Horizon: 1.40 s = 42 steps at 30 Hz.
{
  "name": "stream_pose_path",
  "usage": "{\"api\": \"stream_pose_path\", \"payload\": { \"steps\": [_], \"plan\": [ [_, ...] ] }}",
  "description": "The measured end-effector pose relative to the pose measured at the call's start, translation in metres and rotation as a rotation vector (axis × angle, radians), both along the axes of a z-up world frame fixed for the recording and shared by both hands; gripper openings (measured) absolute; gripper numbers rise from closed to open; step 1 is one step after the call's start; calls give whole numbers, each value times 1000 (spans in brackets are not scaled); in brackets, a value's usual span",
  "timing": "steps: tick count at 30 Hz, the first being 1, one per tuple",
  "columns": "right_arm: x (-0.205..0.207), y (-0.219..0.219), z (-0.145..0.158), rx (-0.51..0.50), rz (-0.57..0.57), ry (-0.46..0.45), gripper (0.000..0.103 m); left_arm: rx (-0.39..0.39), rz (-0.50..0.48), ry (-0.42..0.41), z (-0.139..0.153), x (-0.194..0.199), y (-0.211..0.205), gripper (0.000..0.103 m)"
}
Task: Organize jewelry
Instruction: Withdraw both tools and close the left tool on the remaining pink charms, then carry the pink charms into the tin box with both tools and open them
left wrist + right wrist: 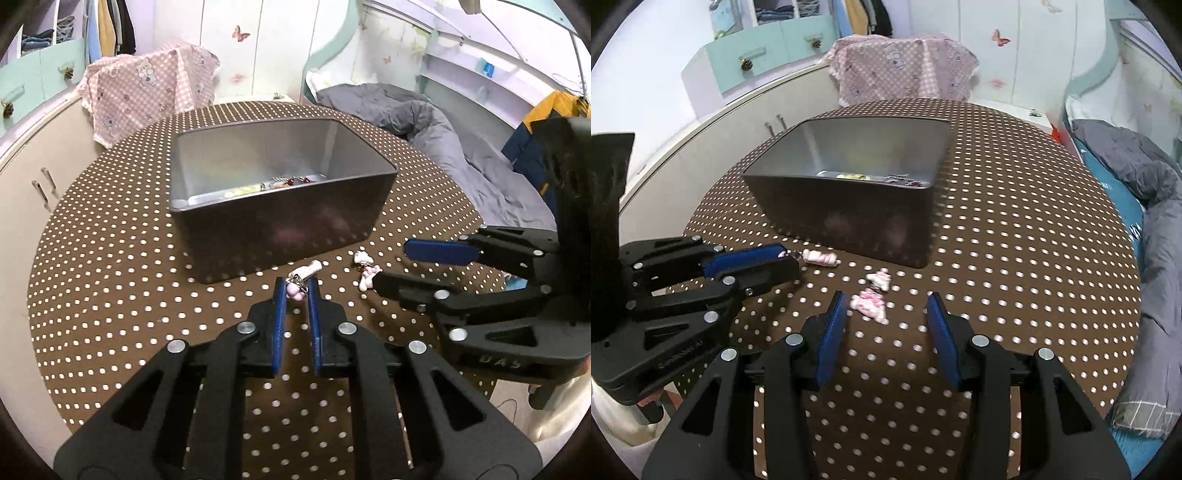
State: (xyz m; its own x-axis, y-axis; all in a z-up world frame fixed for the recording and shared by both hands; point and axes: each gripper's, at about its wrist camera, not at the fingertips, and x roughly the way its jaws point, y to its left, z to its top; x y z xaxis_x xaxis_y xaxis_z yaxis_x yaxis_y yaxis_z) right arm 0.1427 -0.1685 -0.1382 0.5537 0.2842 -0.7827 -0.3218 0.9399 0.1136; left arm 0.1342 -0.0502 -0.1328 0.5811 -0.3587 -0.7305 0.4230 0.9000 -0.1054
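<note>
A dark rectangular box [280,236] stands on the polka-dot table [110,258] and holds several pieces of jewelry [284,182]; the box also shows in the right wrist view [849,221]. My left gripper [297,286] is shut on a pink and white charm [301,282] just in front of the box; the left gripper also shows in the right wrist view [788,260], with the charm [820,257] at its tips. My right gripper [886,306] is open, low over the table, around a second pink and white charm [873,295]. The right gripper also shows in the left wrist view [391,266], beside that charm [365,267].
A pink checked cloth [147,88] hangs over a chair behind the table. A white cabinet [33,177] stands to the left. A bed with a grey duvet [443,136] lies to the right. Shelves [480,74] run along the right wall.
</note>
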Motion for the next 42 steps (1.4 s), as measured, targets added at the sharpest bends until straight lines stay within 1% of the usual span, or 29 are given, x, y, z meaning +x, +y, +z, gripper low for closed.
{"api": "stream_pose_path", "payload": {
  "steps": [1,3,4,7,8,19,28,34,42],
  "plan": [
    [1,3,-1,-6,10,0,34,-4,3,-2,1,-1,1,12],
    [2,10,-5,-30,30,3,22,-6,6,-8,2,0,4,12],
    [3,13,-7,-42,38,8,19,-7,9,-12,3,-1,5,12],
    [3,14,-9,-58,43,0,19,-11,10,-15,5,0,6,12],
    [4,13,-8,-52,42,2,15,-12,13,-17,5,-1,7,12],
    [-2,2,8,-39,1,-39,15,-38,22,-57,18,-5,14,12],
    [-2,-2,34,-30,-10,-117,15,-52,22,-122,38,-1,19,12],
    [4,1,52,-15,1,-170,15,-65,33,-159,49,0,20,12],
    [20,10,61,-8,14,-194,15,-79,51,-191,60,10,20,12]
  ]
}}
